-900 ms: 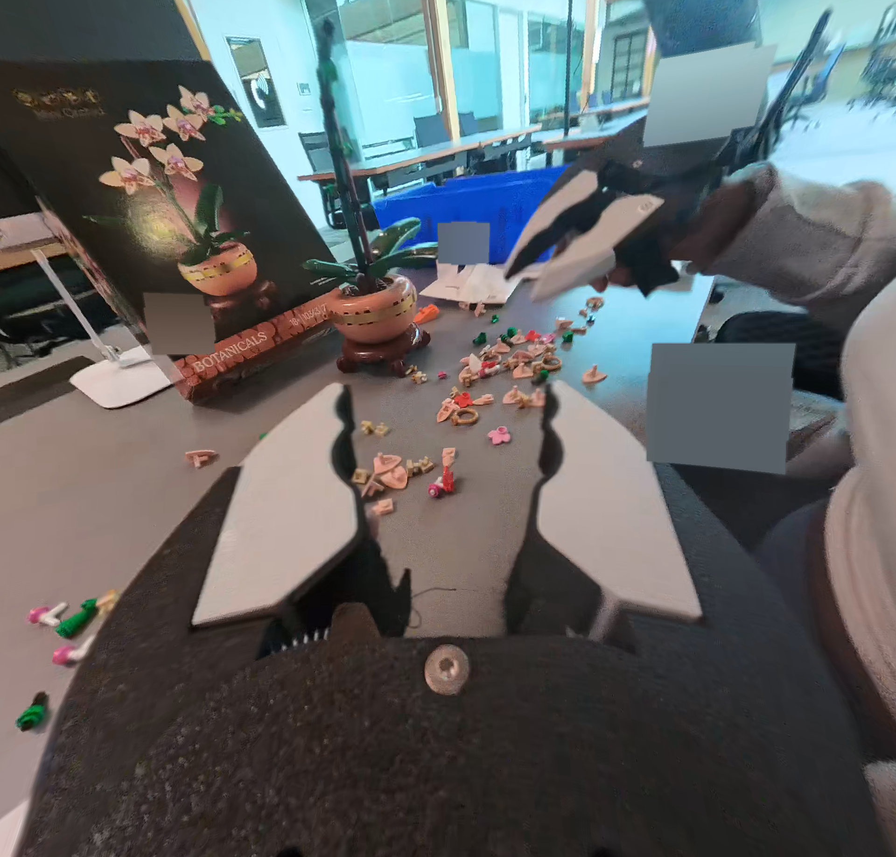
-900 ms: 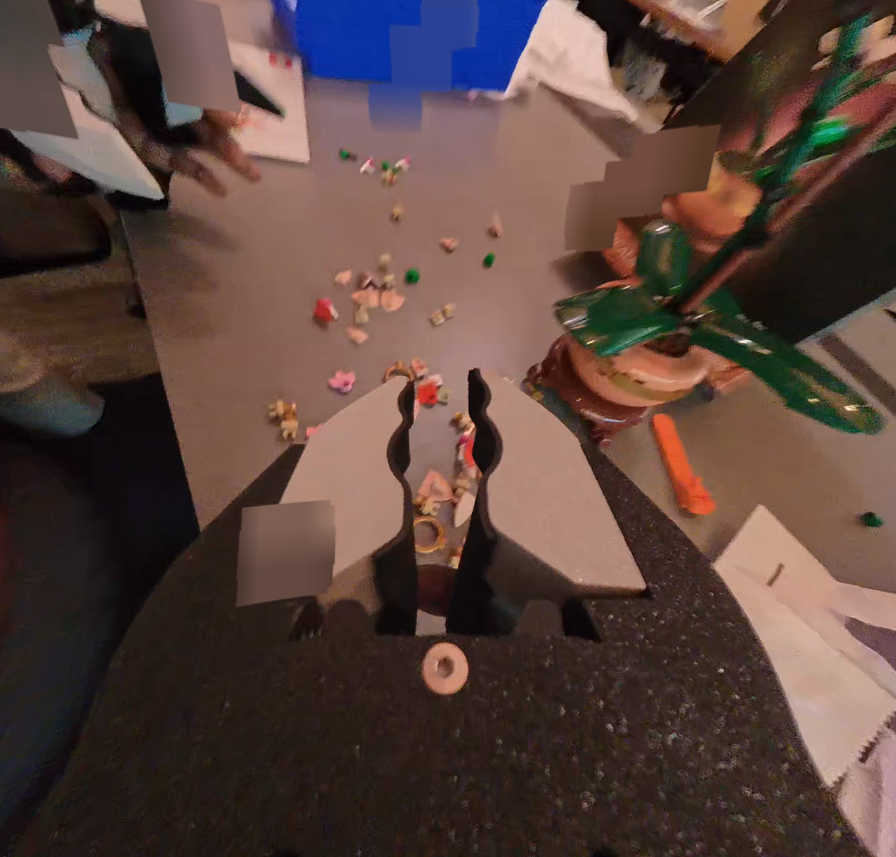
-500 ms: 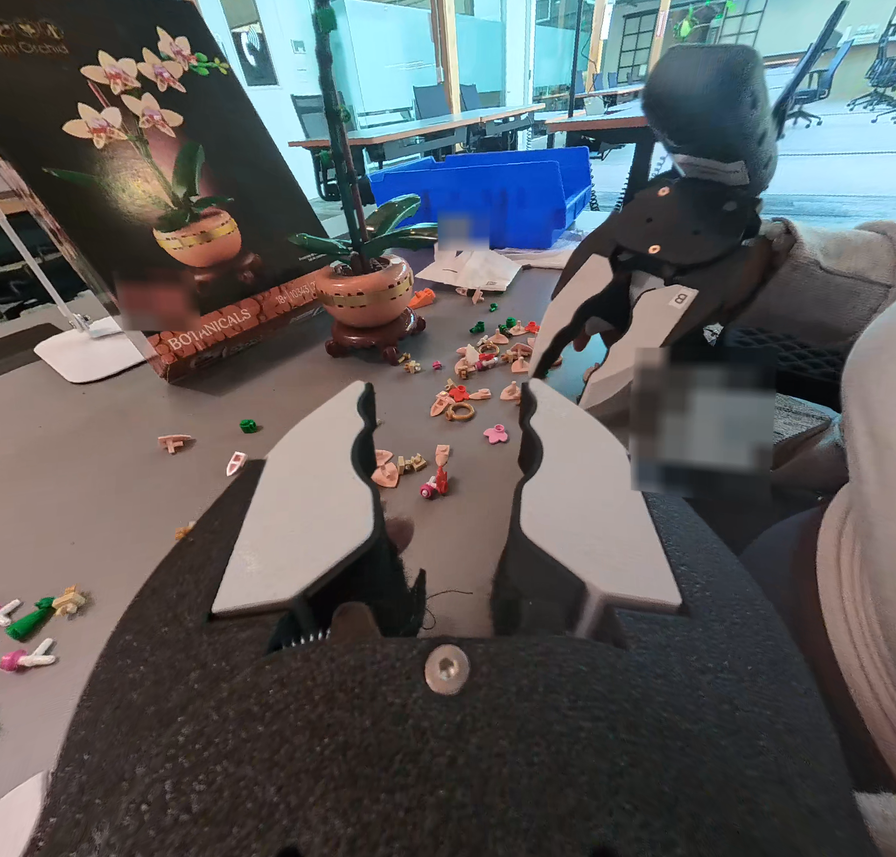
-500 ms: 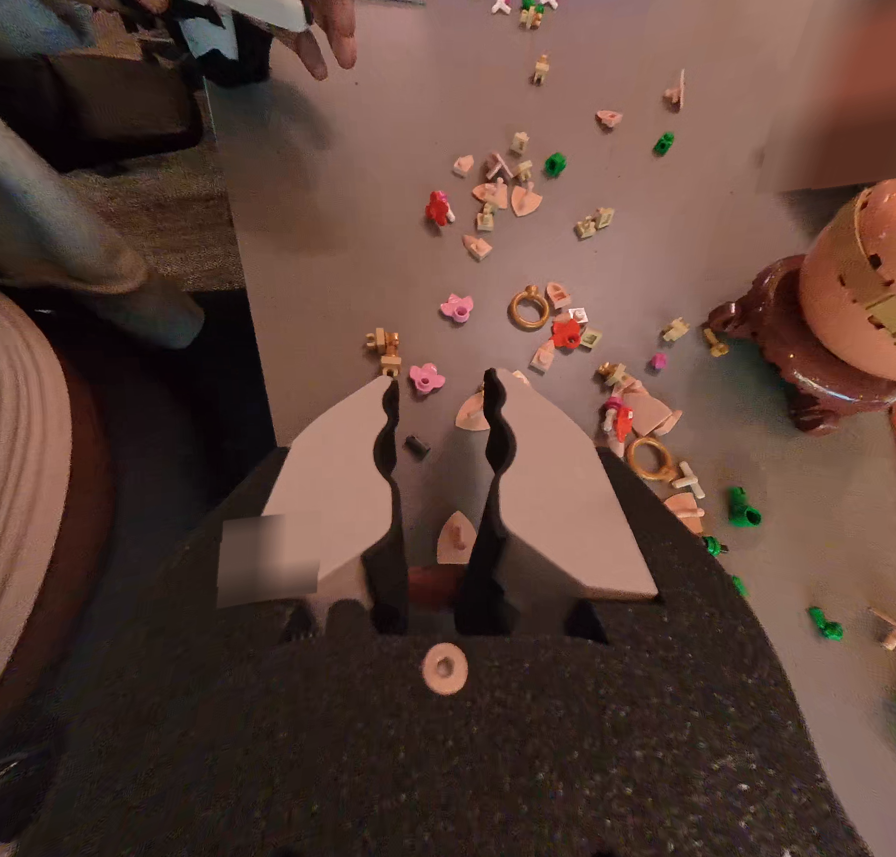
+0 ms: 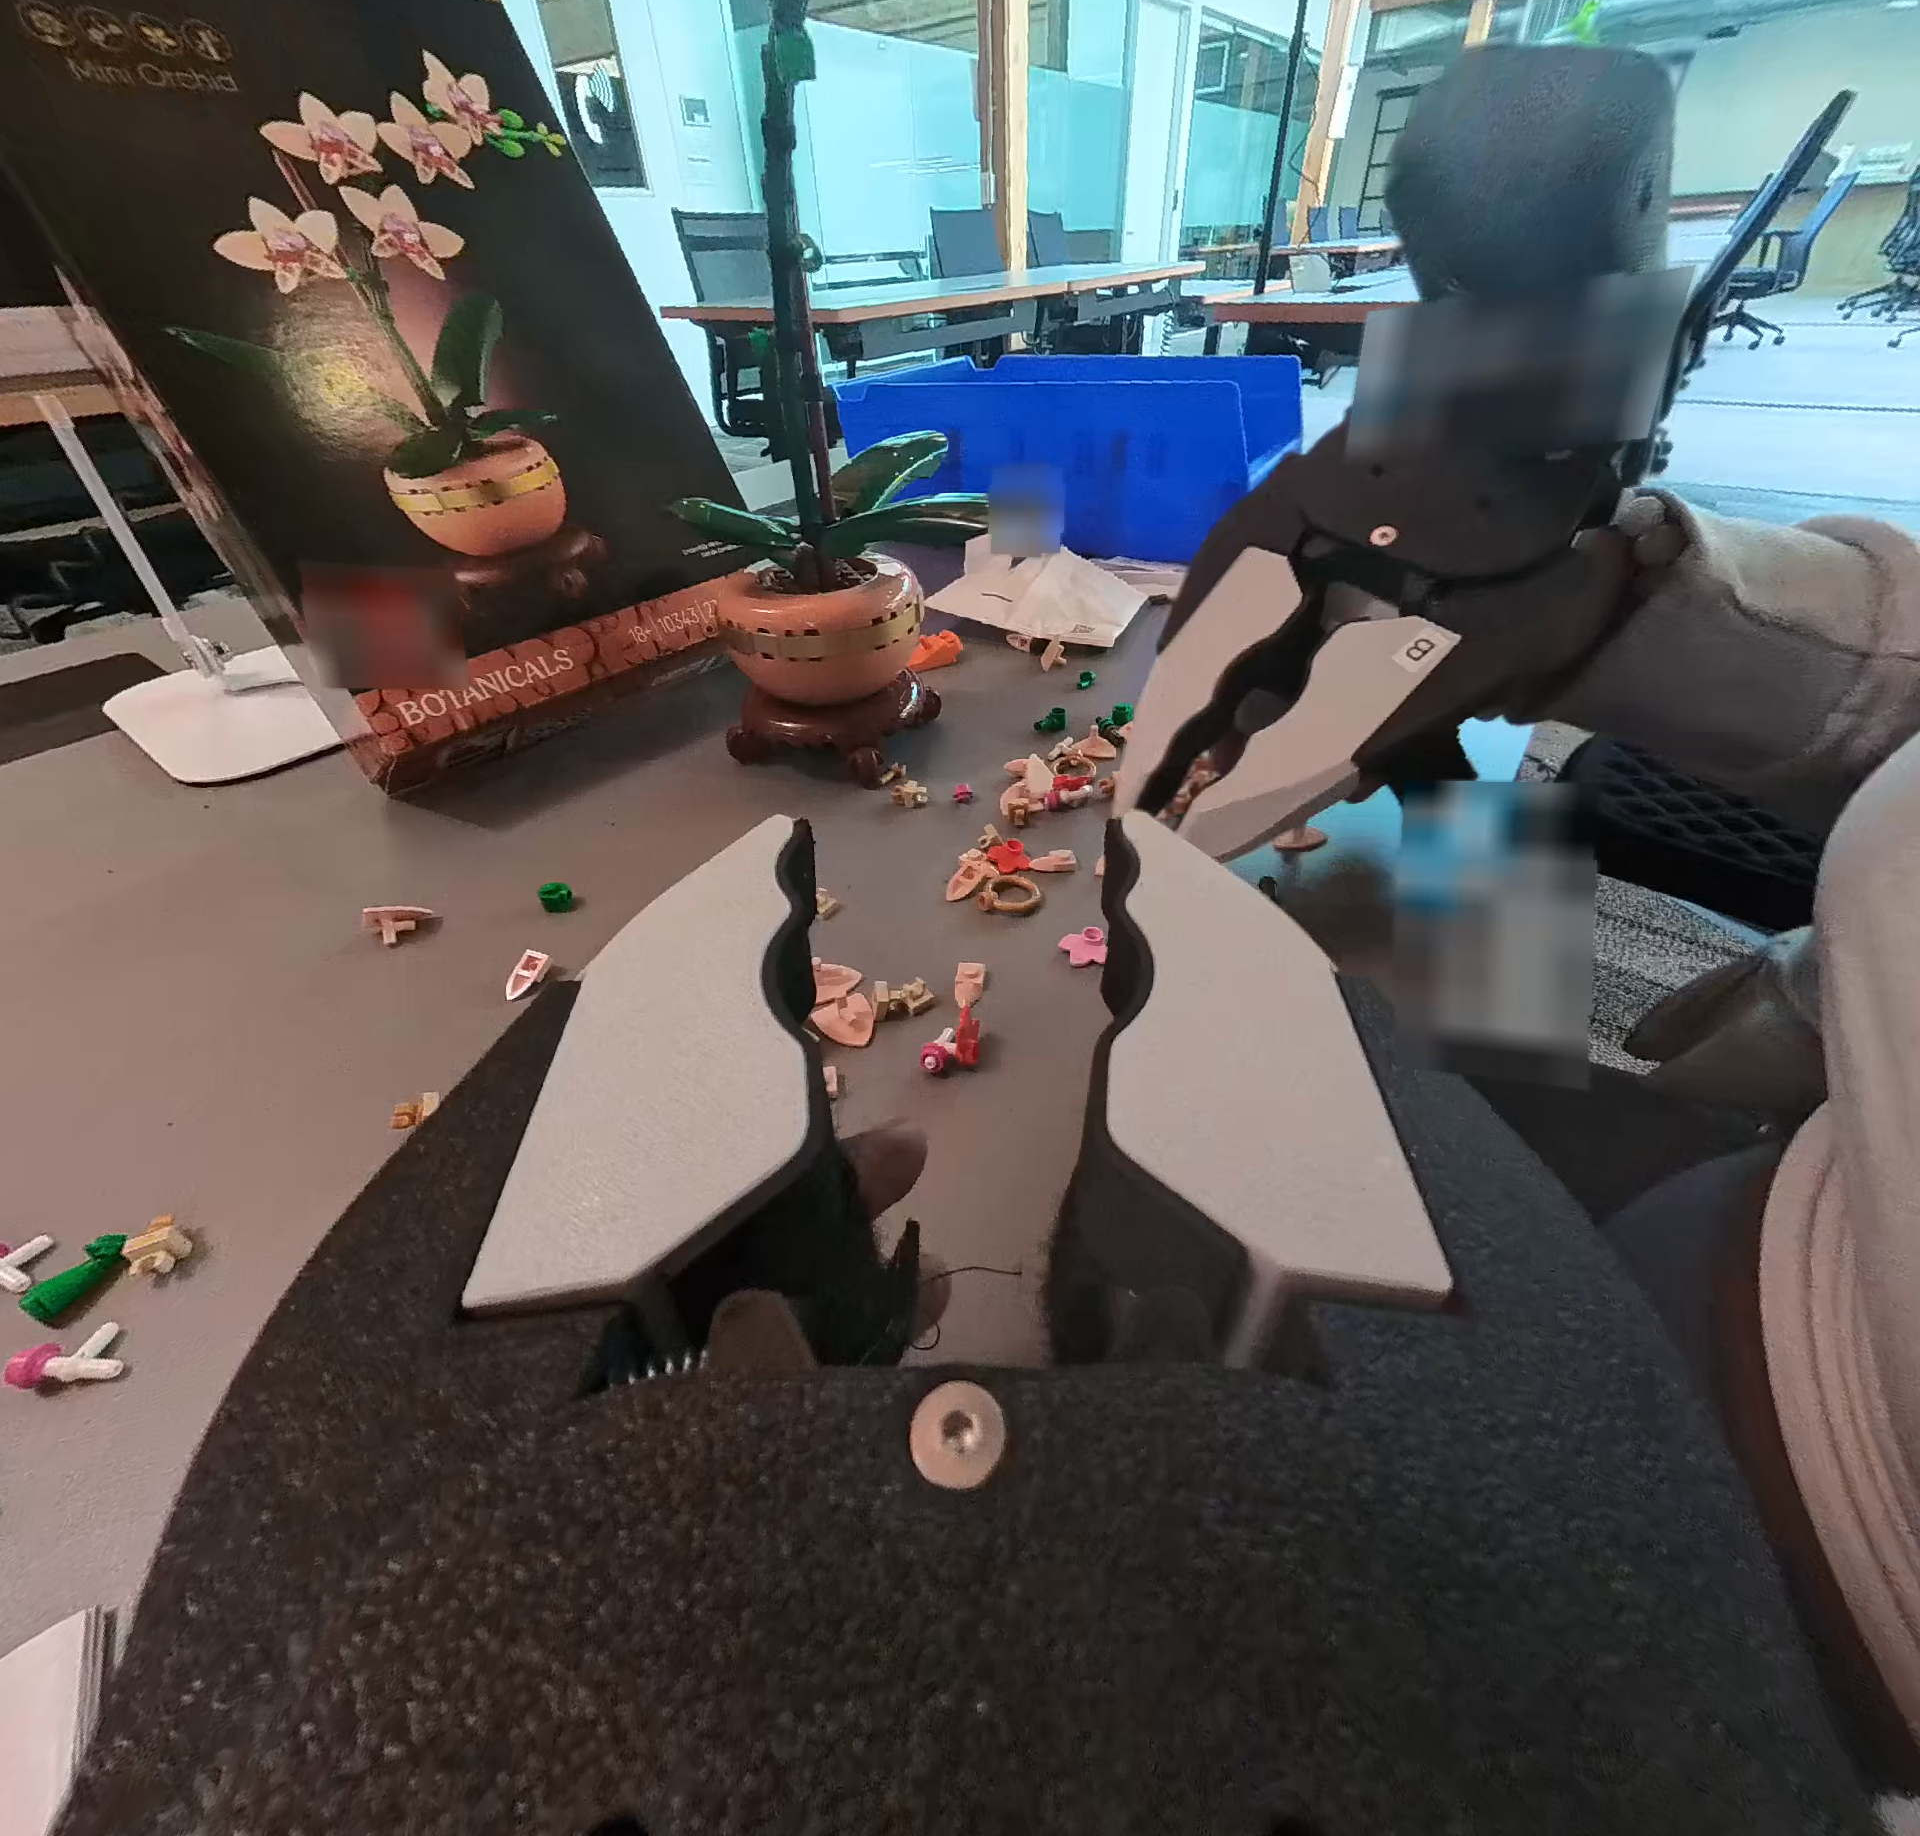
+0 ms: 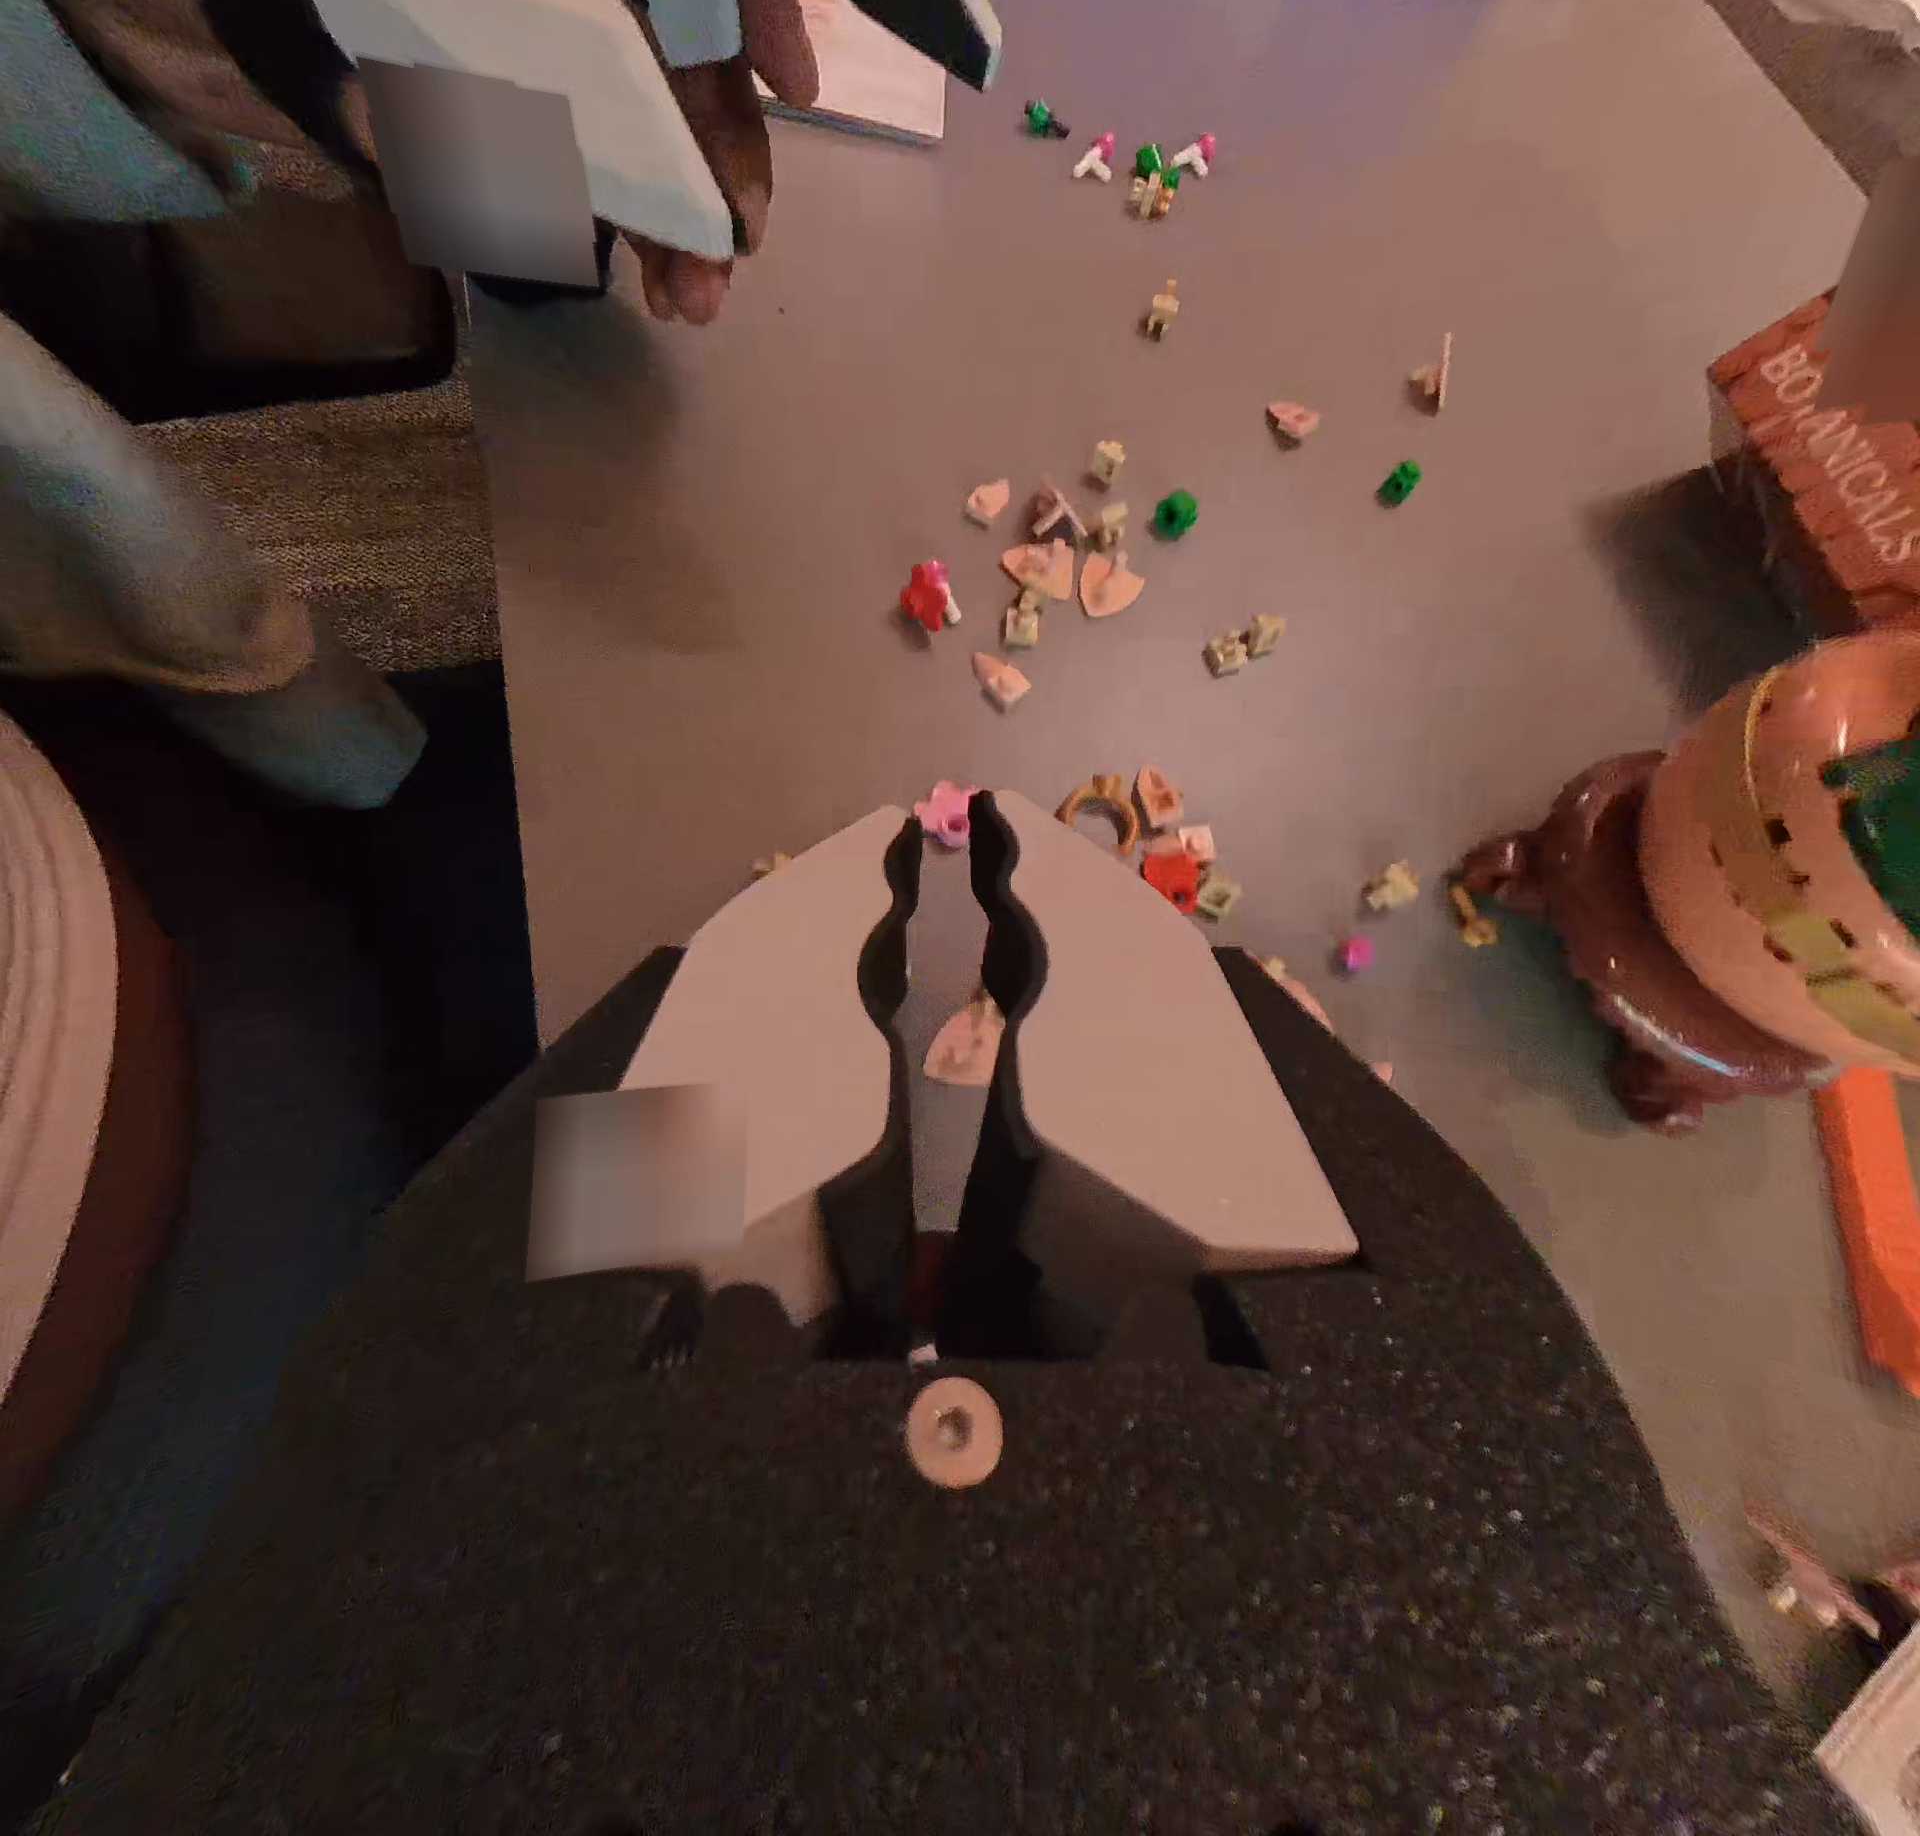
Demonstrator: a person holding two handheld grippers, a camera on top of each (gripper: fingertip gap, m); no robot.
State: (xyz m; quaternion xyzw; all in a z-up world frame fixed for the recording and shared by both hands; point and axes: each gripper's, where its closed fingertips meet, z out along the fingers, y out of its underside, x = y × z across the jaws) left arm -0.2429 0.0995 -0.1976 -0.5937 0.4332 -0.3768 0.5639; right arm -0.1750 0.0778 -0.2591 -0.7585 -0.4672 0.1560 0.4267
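Note:
My left gripper (image 5: pixel 954 836) is open and empty. It hangs low over a grey table (image 5: pixel 260 955), above loose tan petal pieces (image 5: pixel 842 997) and a red and pink piece (image 5: pixel 951 1043). My right gripper (image 6: pixel 948 812) is open by a narrow gap, tips down close to the table. A small pink flower piece (image 6: pixel 943 816) lies on the table just past its tips, and a tan petal (image 6: pixel 966 1048) shows under its fingers. In the left wrist view the right gripper (image 5: pixel 1174 825) points down beside my left gripper's right finger, near the pink flower (image 5: pixel 1084 945).
A brick-built orchid pot (image 5: pixel 821 633) with a tall stem stands mid-table, also in the right wrist view (image 6: pixel 1766 903). Its dark box (image 5: pixel 364 332) leans behind it, with a blue bin (image 5: pixel 1122 436) and white bags (image 5: pixel 1039 591) farther back. A gold ring (image 6: pixel 1096 810) and red flower (image 6: pixel 1169 872) lie close by. The table edge (image 6: pixel 504 747) is on the left. The tips of one gripper are about 10 cm away from the tips of the other.
My right gripper has swung down over the scattered pieces, closed its jaws to a narrow gap and come up to the pink flower. My left gripper has stayed open and shifted only slightly.

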